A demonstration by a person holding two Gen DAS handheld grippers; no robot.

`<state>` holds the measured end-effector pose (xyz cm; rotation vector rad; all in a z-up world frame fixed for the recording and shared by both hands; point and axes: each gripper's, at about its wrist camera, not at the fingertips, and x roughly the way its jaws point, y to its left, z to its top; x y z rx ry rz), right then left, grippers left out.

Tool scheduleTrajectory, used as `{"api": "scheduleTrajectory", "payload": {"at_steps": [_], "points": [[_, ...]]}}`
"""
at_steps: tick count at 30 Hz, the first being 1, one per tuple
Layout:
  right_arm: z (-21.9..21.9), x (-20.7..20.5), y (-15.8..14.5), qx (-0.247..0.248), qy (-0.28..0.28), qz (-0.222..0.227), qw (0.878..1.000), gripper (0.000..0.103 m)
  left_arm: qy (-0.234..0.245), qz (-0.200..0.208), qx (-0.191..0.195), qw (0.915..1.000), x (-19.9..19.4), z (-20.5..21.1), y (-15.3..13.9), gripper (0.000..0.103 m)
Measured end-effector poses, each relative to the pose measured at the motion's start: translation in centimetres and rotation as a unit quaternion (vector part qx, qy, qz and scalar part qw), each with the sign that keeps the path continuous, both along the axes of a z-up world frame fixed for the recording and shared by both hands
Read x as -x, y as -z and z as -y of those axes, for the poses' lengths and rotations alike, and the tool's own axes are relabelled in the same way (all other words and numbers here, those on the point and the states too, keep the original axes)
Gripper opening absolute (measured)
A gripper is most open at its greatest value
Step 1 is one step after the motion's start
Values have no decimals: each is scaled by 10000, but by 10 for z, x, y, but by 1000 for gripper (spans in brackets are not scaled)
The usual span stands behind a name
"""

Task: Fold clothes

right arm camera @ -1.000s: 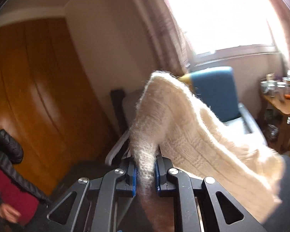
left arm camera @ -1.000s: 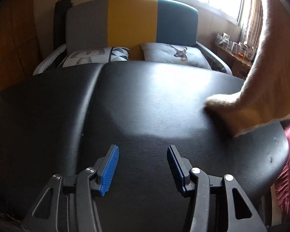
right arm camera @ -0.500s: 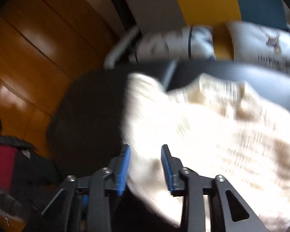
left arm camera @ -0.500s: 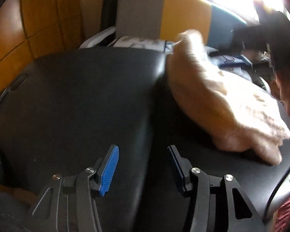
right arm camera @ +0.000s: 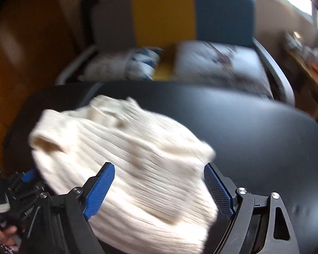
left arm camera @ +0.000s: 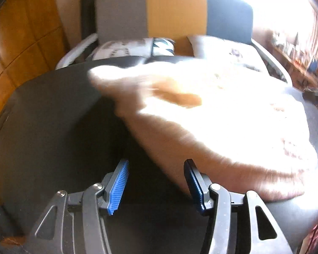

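A cream knitted sweater [right arm camera: 133, 165] lies in a loose heap on the black padded table [right arm camera: 254, 131]. In the left wrist view the same sweater [left arm camera: 212, 114] covers the right half of the black table [left arm camera: 42, 127], blurred and brightly lit. My left gripper [left arm camera: 155, 185] is open just above the table, its right finger at the sweater's near edge, nothing between the pads. My right gripper [right arm camera: 159, 190] is open wide, low over the sweater, with the knit lying between and under its fingers but not pinched.
Behind the table stands a sofa with a grey, yellow and teal back [left arm camera: 173, 10] and printed cushions [right arm camera: 218, 61]. Wooden panelling [left arm camera: 25, 33] is on the left. A cluttered side shelf [left arm camera: 303, 57] sits at the right under a bright window.
The right gripper, shut on the raised sweater a second ago, has opened; the sweater now lies on the table. The left gripper stays open and has come up to the sweater's edge.
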<state>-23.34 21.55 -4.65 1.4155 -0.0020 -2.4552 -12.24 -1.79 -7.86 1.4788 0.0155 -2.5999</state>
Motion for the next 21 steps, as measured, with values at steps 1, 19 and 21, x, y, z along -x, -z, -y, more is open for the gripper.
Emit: {"api": "scheduleTrajectory", "payload": {"at_steps": [1,19,21], "points": [[-12,-4,2,58,109,17,9999,87,24,33,-33,10000,7,-6,4,55],[-32,-30,43,42,323,-87,9994,88,-474,-387,-263,9978,23,-29,3,55],[-28,-33,42,-82,334,-162,9993,92,-455,-332,-98,9984,31,-32,5,55]]}}
